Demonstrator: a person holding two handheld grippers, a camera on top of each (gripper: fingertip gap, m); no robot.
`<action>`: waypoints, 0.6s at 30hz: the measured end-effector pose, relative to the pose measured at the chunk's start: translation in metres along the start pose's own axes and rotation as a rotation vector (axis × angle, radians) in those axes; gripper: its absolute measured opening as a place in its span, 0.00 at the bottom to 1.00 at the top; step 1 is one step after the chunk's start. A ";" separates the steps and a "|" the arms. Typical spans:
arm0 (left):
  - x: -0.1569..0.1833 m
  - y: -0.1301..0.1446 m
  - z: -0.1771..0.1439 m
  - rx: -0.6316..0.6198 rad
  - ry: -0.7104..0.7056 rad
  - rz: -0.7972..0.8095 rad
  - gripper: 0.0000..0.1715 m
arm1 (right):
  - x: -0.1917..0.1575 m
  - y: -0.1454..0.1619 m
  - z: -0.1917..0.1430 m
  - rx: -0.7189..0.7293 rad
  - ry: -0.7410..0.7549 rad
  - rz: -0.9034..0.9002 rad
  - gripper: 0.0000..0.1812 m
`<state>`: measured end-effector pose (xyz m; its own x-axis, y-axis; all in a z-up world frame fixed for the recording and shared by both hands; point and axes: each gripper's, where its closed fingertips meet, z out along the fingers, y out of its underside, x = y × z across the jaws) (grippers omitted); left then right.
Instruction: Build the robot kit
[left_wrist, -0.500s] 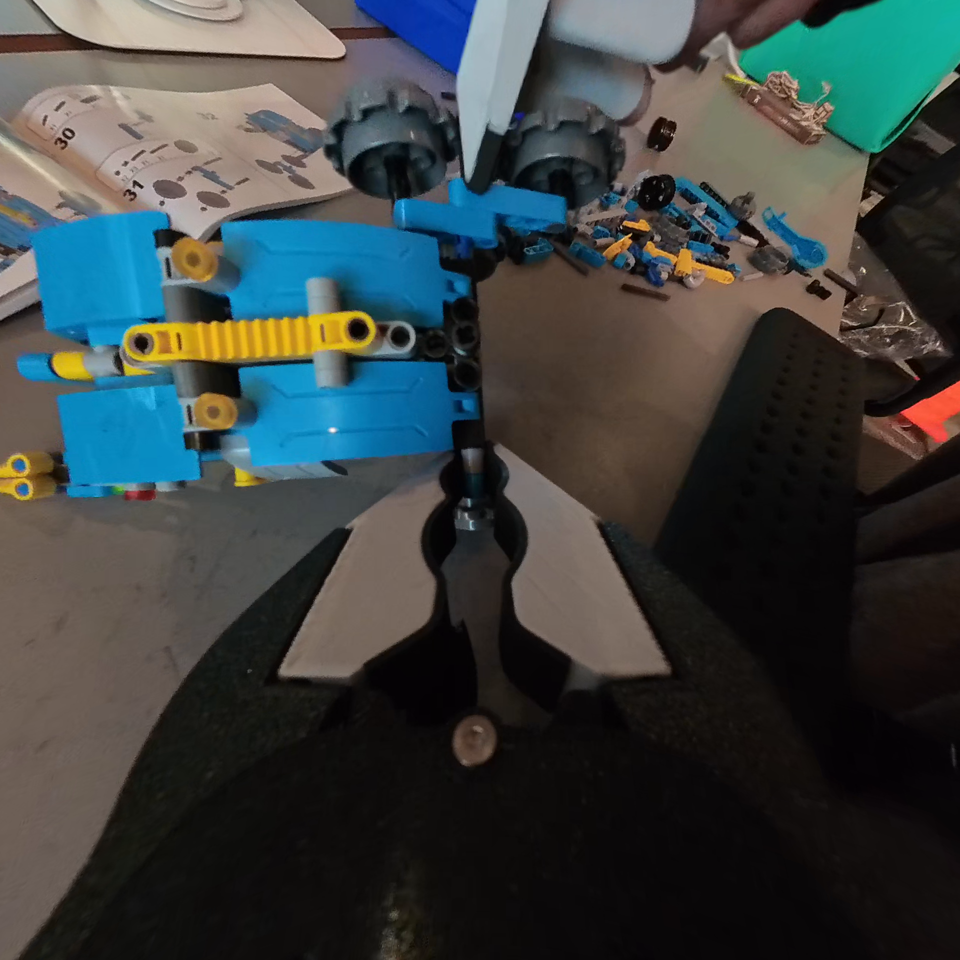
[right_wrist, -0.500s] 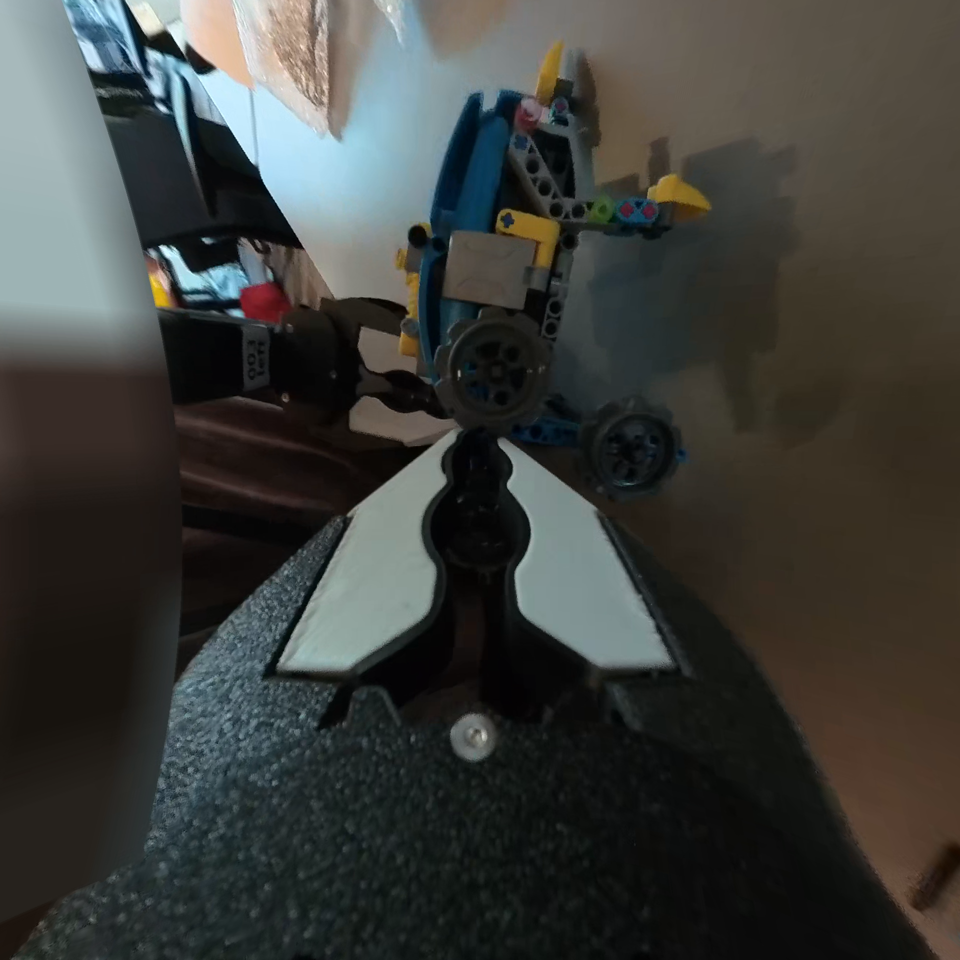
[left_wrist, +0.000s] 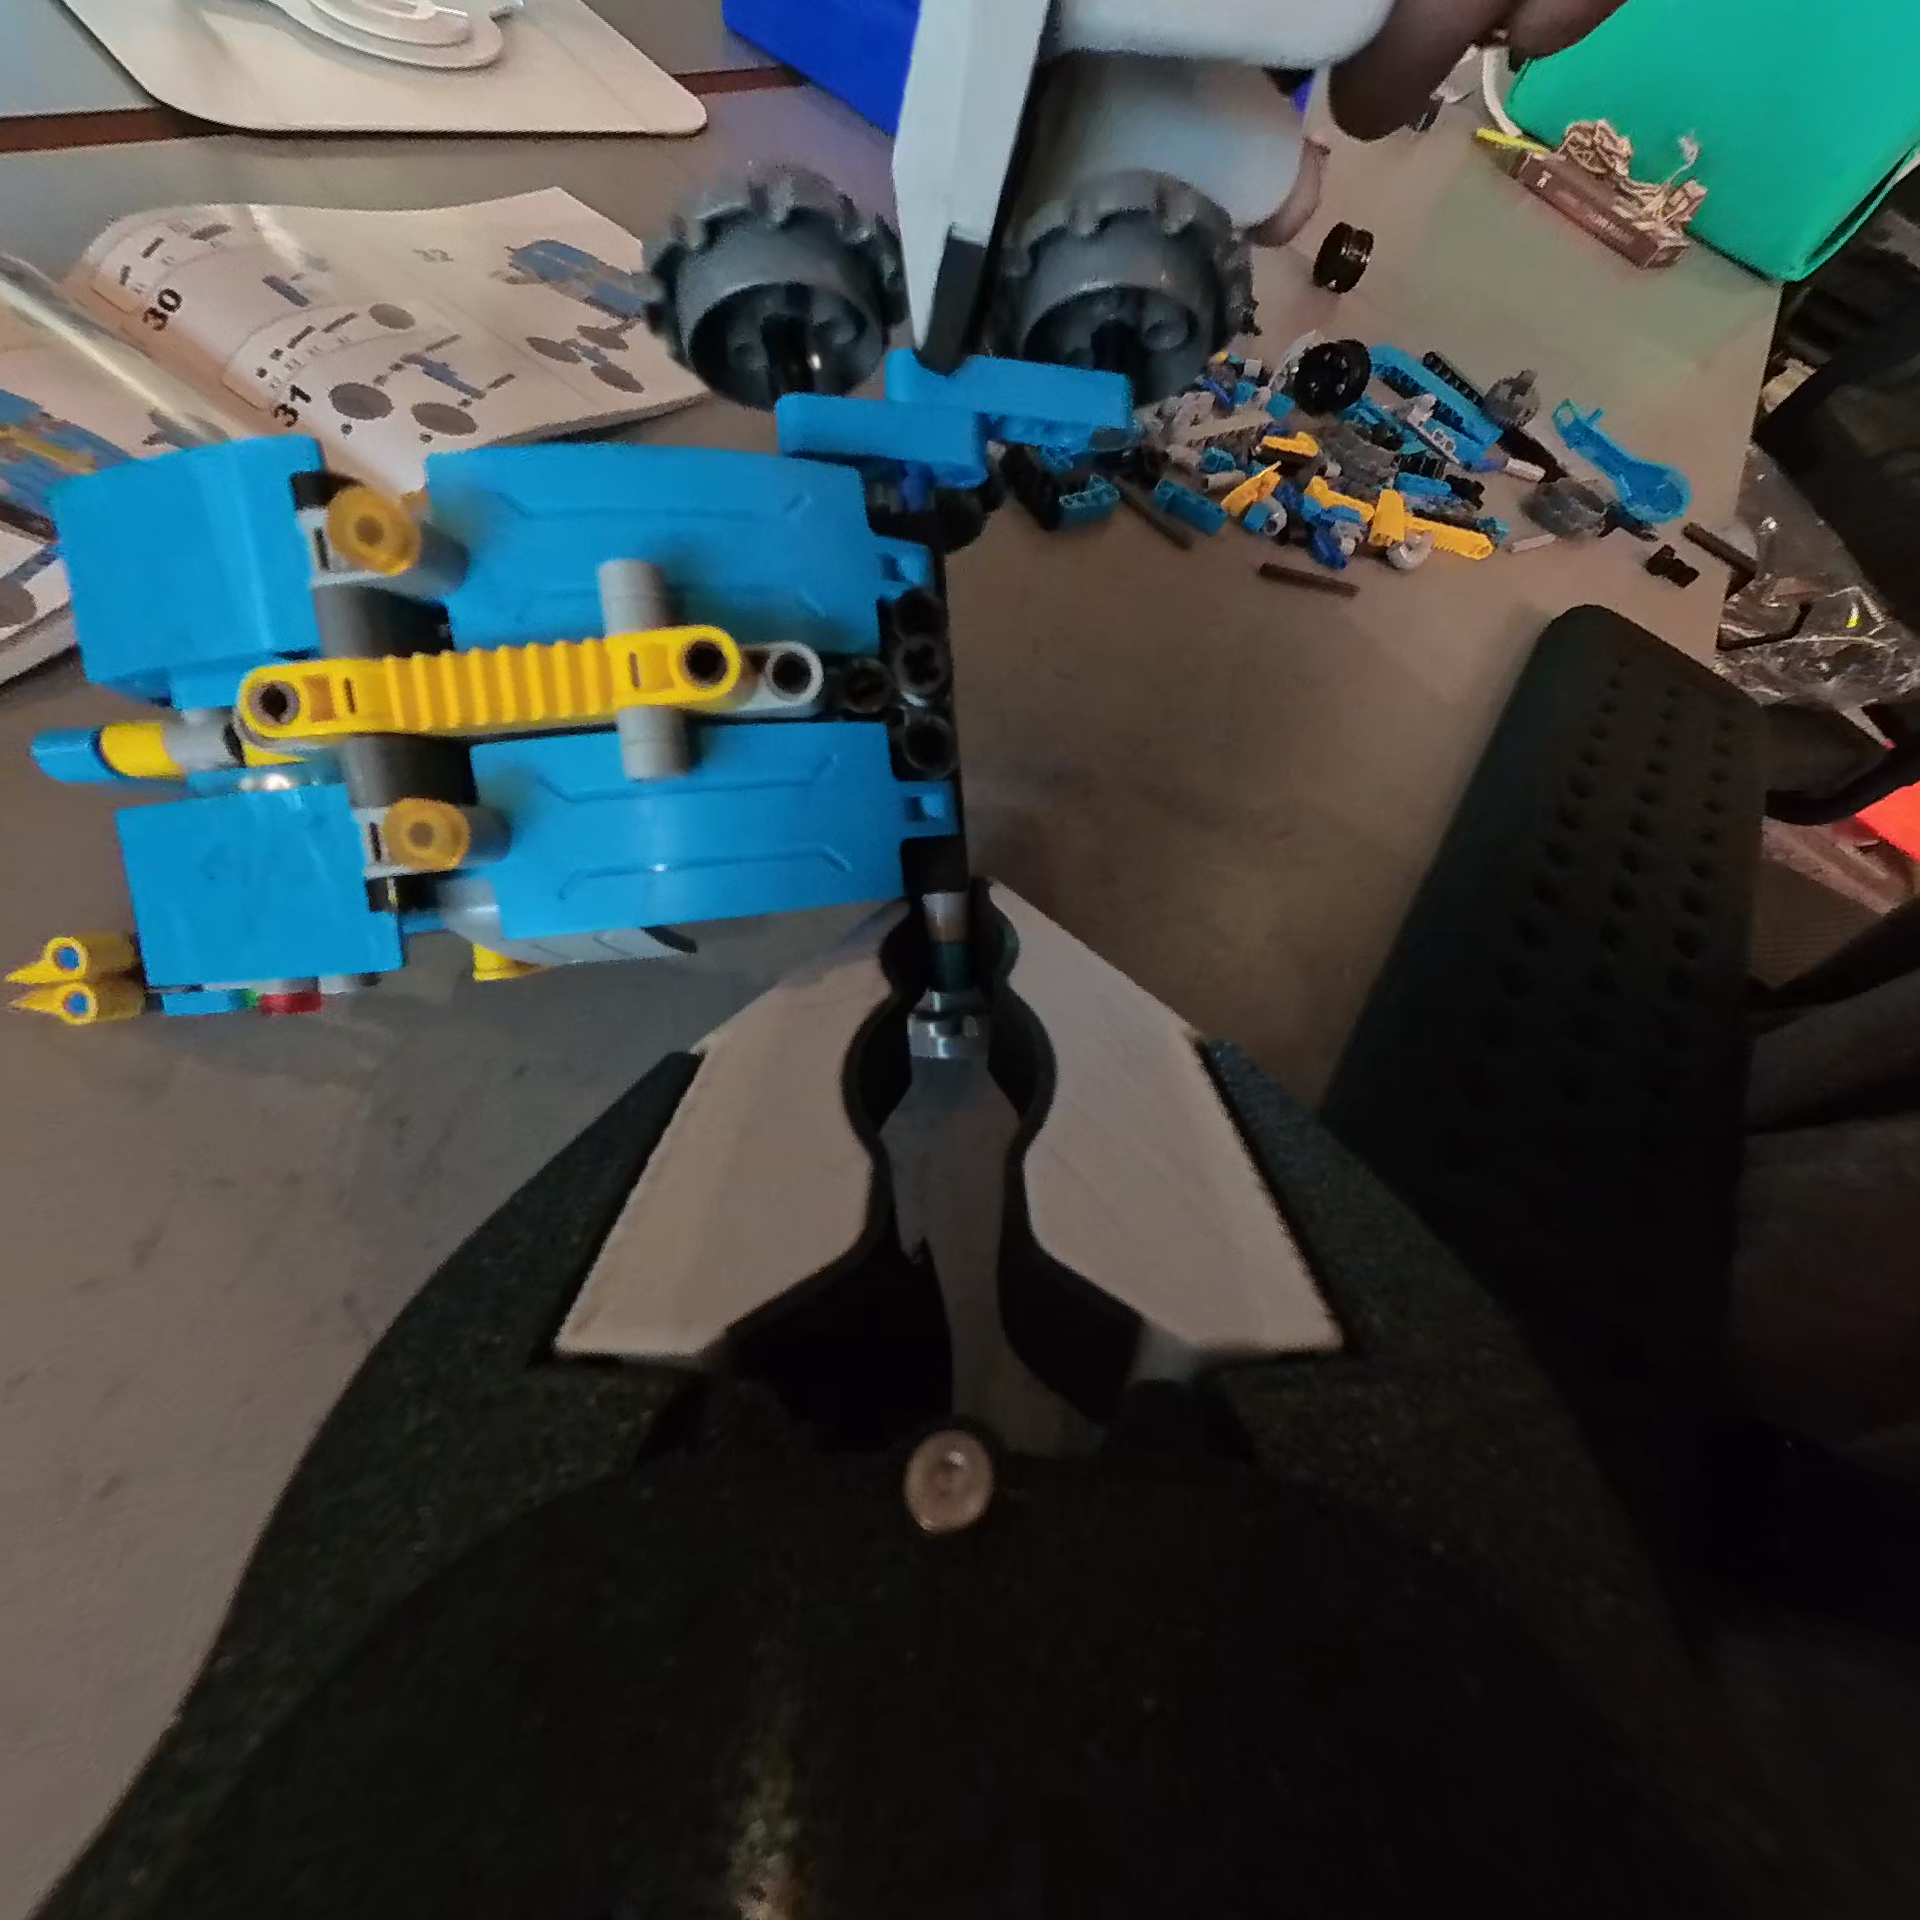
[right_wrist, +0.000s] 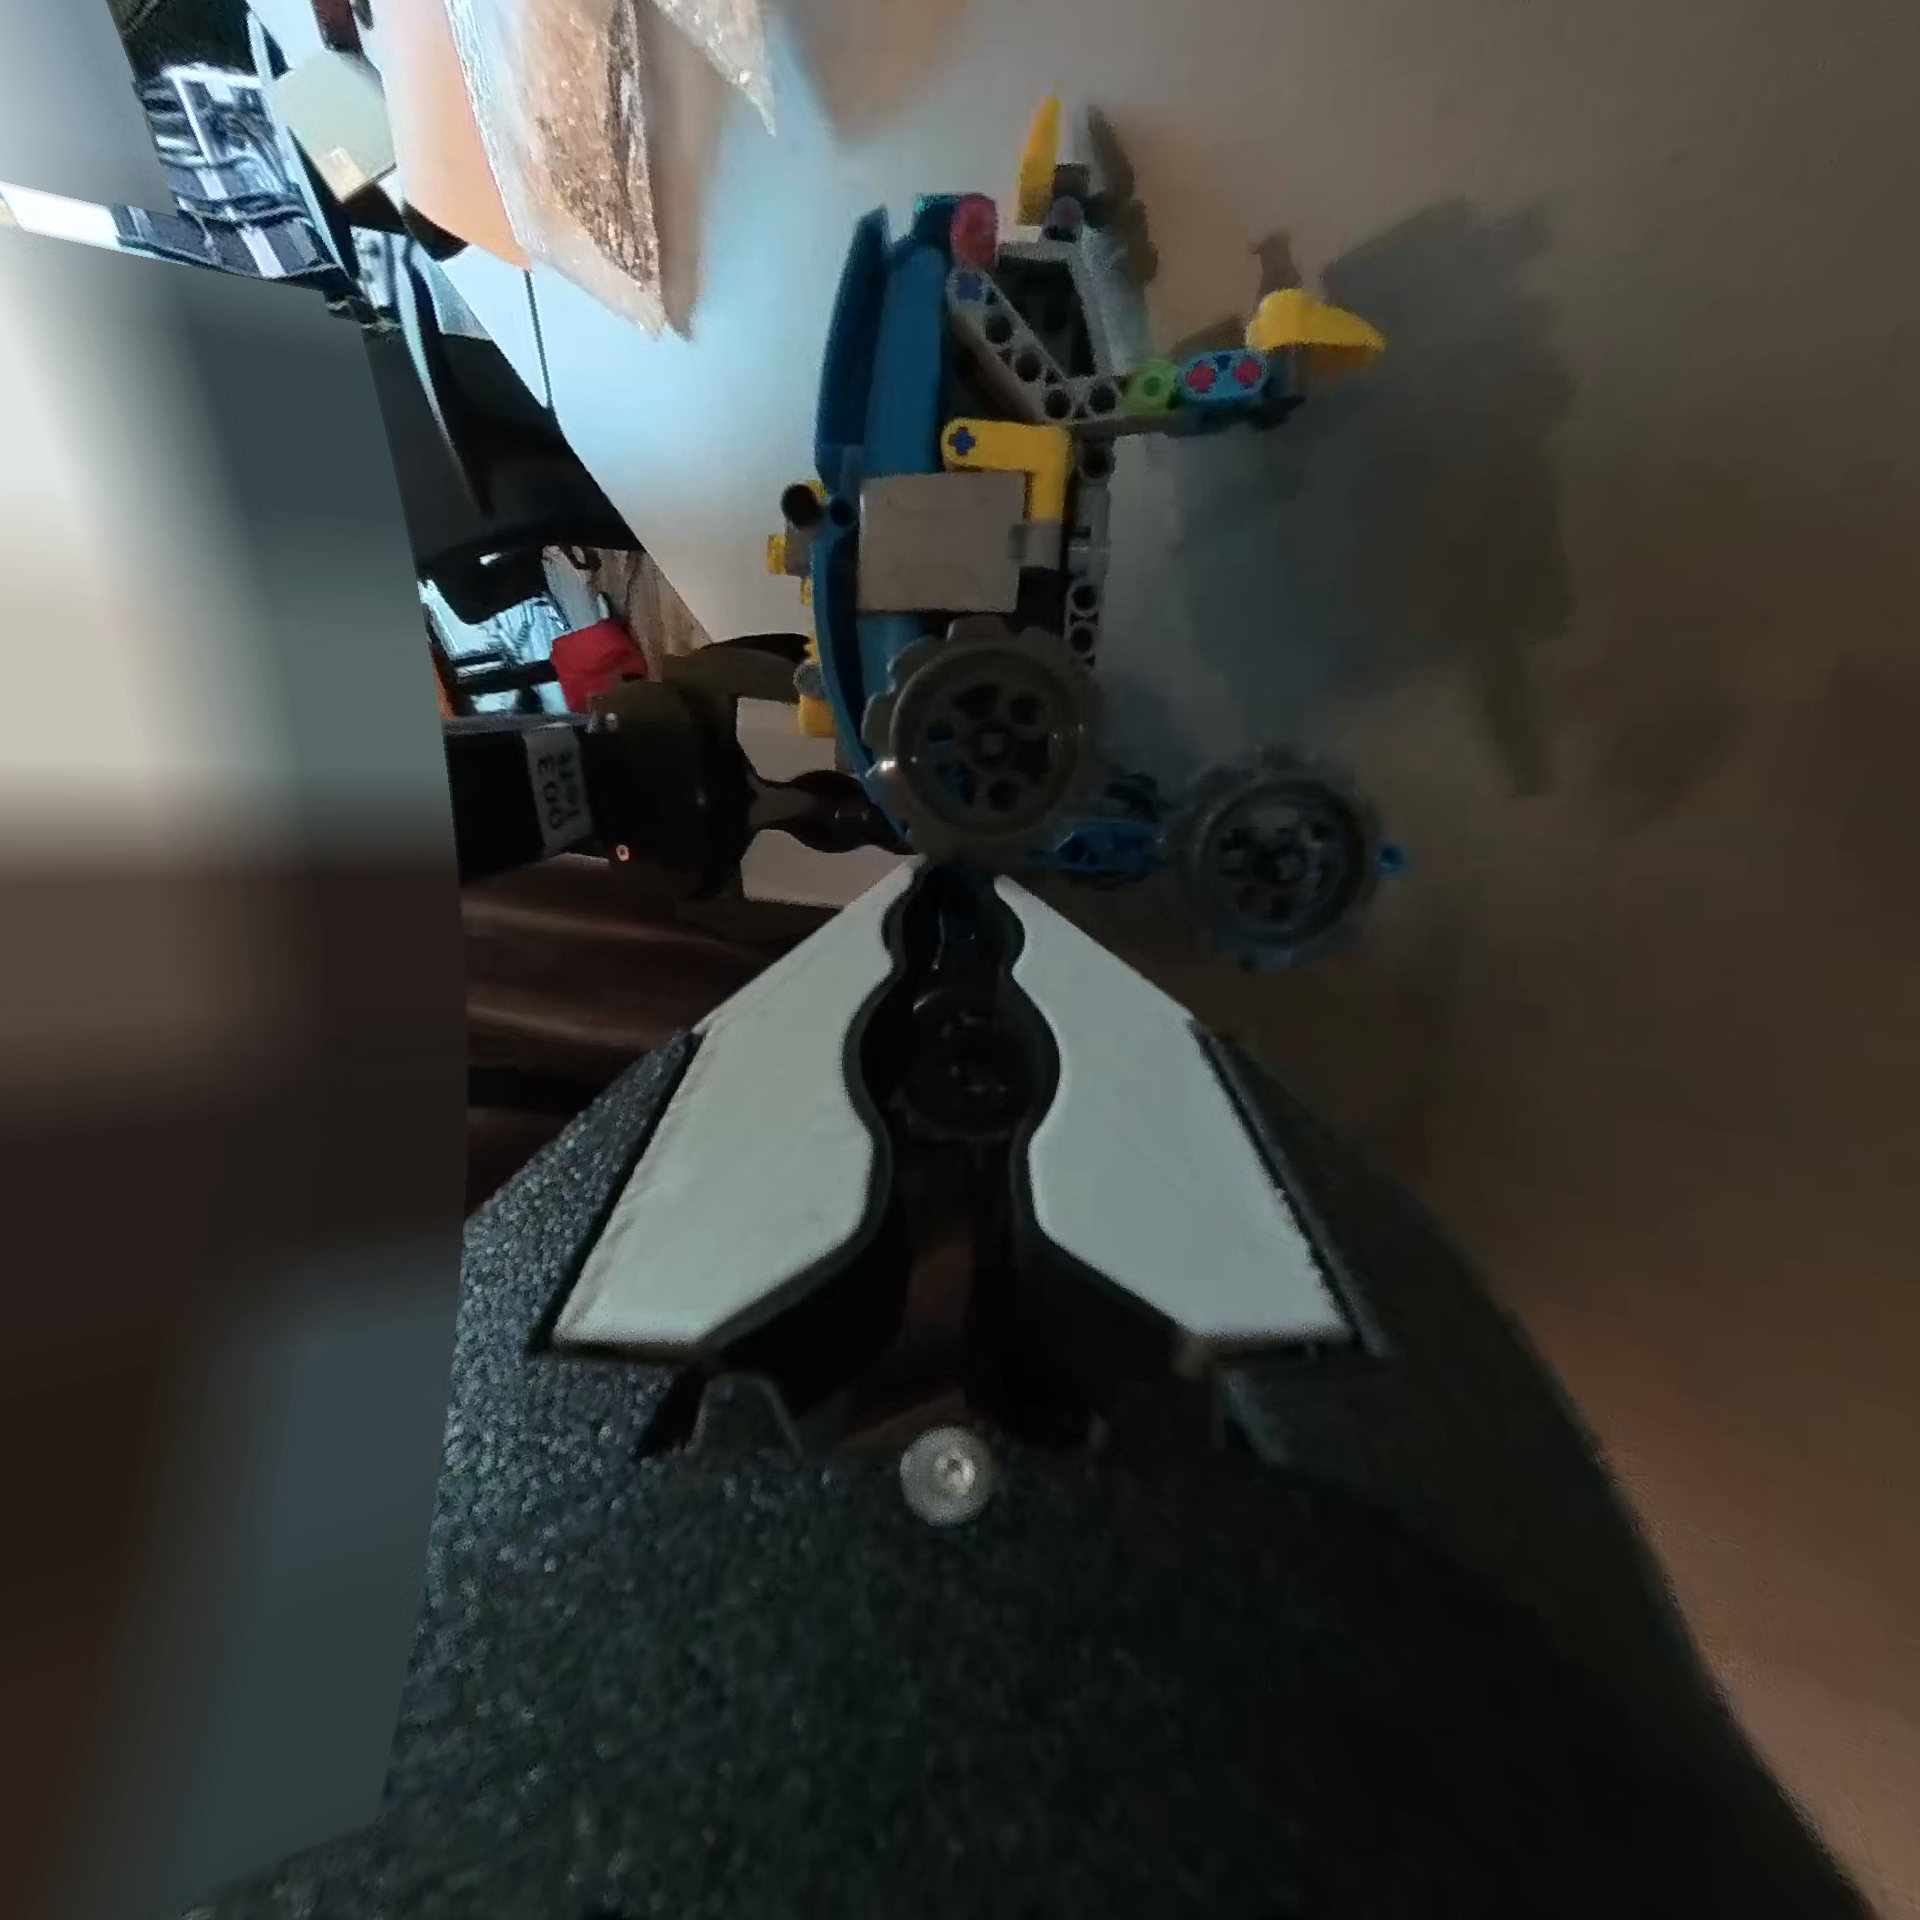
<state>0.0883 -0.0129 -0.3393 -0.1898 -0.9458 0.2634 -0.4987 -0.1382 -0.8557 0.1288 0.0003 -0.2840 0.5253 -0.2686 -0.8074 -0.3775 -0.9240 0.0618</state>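
The left gripper (left_wrist: 943, 914) is seen closed narrow on a thin black axle end at the near edge of a blue brick-built vehicle (left_wrist: 644, 727). The vehicle is held on its side above a grey table (left_wrist: 260, 1195), its blue panels facing the left wrist view, with a yellow toothed beam (left_wrist: 488, 686) laid across the middle.

The right gripper (right_wrist: 956, 883) is clamped shut on the vehicle's far end — its tips are set between two grey toothed wheels (left_wrist: 779, 291). In the left wrist view the same gripper is seen coming down from the top edge as a white-and-black finger, touching a blue beam (left_wrist: 956, 410) just below the wheels.

An open instruction booklet (left_wrist: 343, 322) is spread at far left on the table, behind the vehicle. A scatter of loose blue, yellow and black pieces (left_wrist: 1351, 488) is found at far right, well apart from both grippers. A black mesh chair back (left_wrist: 1558, 935) stands at near right — beside the table edge.
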 end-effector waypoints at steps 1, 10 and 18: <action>0.000 -0.001 0.000 0.005 0.010 -0.008 0.03 | 0.000 0.000 0.000 -0.001 0.007 -0.023 0.04; -0.001 -0.002 0.000 0.012 0.014 -0.014 0.03 | 0.001 -0.002 -0.001 0.038 -0.064 -0.177 0.07; 0.001 0.001 0.001 -0.011 -0.060 0.097 0.03 | 0.005 0.004 -0.001 -0.012 0.051 -0.290 0.05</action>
<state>0.0889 -0.0141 -0.3404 -0.1872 -0.9705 0.1519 -0.4894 -0.0420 -0.8710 0.1305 -0.0047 -0.2870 0.6479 -0.0063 -0.7617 -0.1976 -0.9671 -0.1601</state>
